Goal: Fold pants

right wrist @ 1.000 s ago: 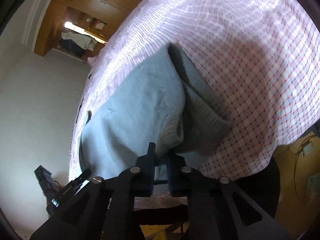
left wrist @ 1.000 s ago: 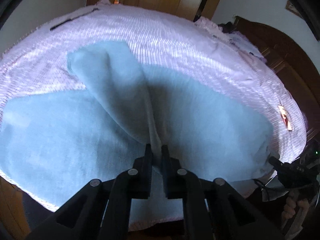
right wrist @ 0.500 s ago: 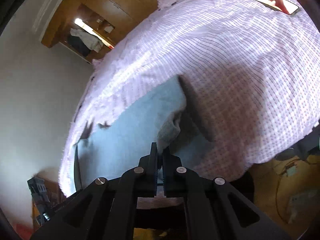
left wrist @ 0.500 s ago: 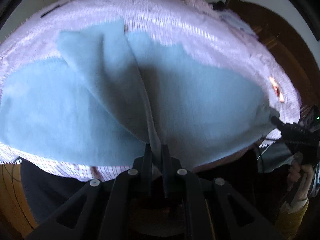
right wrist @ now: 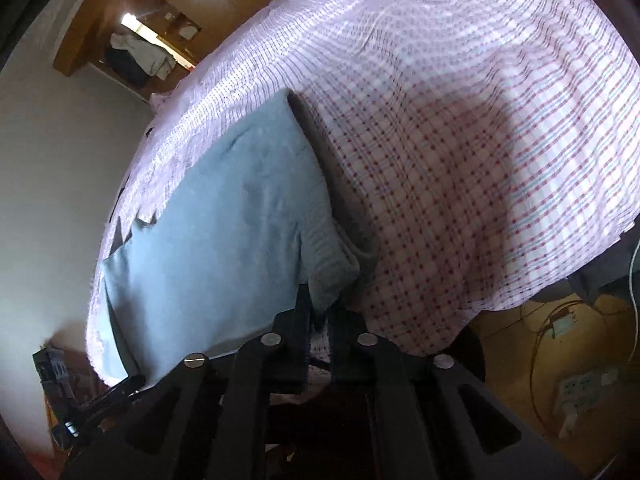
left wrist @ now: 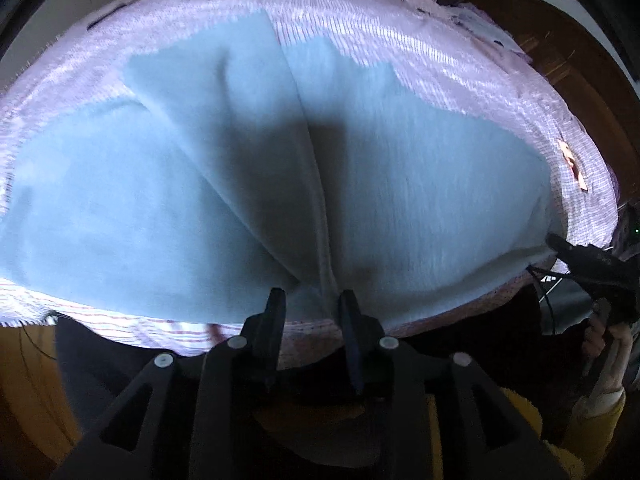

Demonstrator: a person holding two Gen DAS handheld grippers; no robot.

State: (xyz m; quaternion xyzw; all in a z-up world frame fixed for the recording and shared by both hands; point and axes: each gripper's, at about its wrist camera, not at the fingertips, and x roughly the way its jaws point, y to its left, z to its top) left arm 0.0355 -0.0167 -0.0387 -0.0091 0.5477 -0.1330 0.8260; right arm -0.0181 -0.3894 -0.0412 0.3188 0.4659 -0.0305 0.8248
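- At the near edge of the bed, my left gripper [left wrist: 312, 300] is opening; the raised fold of the light blue soft-knit pants [left wrist: 240, 184] is sitting between the jaws, pads no longer pressing it.
- My right gripper [right wrist: 320, 312] is also opening, jaws barely parted at the ribbed waistband corner [right wrist: 332, 264]; grip unclear.
- Pants are lying directly ahead of both, long axis running across, left to right.
- Surface is a pink-checked bedsheet [right wrist: 460, 140]; wooden wardrobe [right wrist: 100, 20] is standing behind.
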